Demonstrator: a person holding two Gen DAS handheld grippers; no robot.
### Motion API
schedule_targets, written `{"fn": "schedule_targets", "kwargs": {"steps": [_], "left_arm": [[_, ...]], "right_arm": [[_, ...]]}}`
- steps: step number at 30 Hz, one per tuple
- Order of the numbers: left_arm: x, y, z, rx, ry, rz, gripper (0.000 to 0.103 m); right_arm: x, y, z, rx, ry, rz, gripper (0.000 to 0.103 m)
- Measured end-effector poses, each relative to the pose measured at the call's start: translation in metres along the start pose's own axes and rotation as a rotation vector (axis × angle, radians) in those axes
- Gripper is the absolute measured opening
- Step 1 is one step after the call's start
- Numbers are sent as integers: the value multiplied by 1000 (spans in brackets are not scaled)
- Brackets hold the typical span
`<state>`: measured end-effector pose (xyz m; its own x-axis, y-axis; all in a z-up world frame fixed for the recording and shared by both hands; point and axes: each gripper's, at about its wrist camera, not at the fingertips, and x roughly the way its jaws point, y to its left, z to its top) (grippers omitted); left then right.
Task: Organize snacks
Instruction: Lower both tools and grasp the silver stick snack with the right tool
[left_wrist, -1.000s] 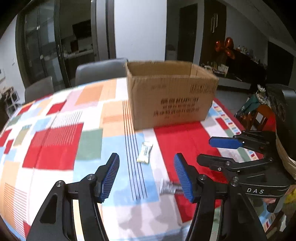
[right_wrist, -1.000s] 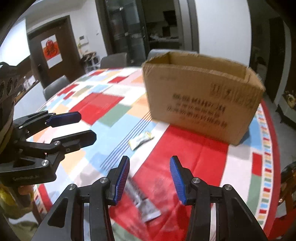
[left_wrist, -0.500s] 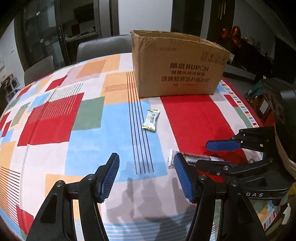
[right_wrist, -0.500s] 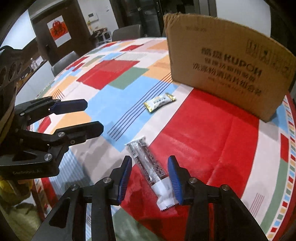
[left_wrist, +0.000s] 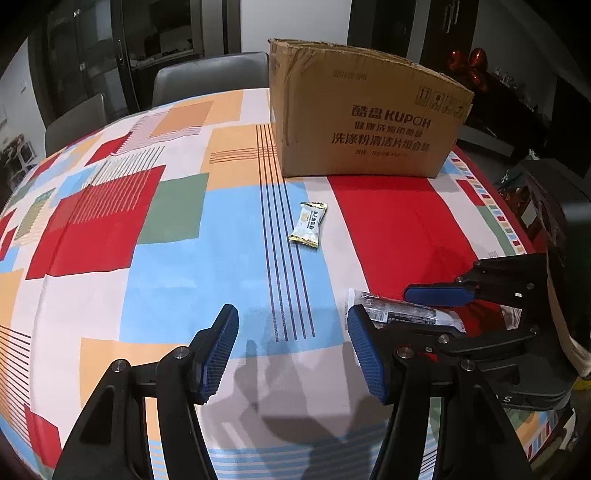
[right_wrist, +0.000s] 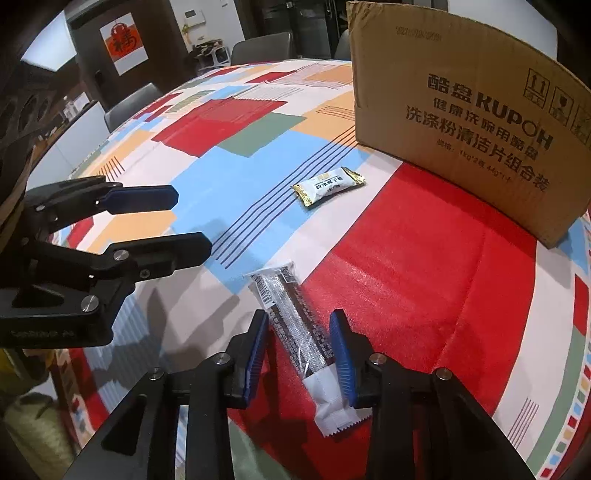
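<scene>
Jaws of the right gripper (right_wrist: 299, 349) straddle a dark snack bar (right_wrist: 295, 326) near the tabletop's edge, narrow but not clamped. The left gripper (left_wrist: 291, 347) hovers wide open, a small candy packet (left_wrist: 308, 225) lying before the cardboard box (left_wrist: 365, 122).

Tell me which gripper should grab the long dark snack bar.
Right. The right gripper is open and already straddles the long dark snack bar on the tablecloth. The left gripper is open too, but the bar lies off to its side.

home dining room, patchwork tablecloth (left_wrist: 166, 206), grey chairs (left_wrist: 207, 79), glass doors (left_wrist: 92, 55)
</scene>
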<state>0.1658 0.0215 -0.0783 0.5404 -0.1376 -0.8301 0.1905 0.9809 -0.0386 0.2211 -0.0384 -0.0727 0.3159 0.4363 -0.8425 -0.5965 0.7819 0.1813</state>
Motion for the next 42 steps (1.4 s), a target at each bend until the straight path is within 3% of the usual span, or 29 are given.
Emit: {"fn": "schedule_targets", "kwargs": {"steps": [7, 19, 27, 31, 42], "left_arm": [[7, 1, 4, 8, 12, -8, 60], [10, -3, 29, 58, -22, -29, 60], [41, -7, 56, 101, -13, -88, 46], [59, -8, 61, 107, 6, -88, 37], [86, -12, 67, 110, 28, -60, 27]], "right_arm": [[-2, -3, 0, 22, -16, 6, 24], [-21, -20, 7, 144, -99, -14, 22], [-28, -43, 19, 257, -159, -43, 22], [-29, -49, 25, 276, -180, -62, 22], [-26, -57, 35, 299, -199, -68, 22]]}}
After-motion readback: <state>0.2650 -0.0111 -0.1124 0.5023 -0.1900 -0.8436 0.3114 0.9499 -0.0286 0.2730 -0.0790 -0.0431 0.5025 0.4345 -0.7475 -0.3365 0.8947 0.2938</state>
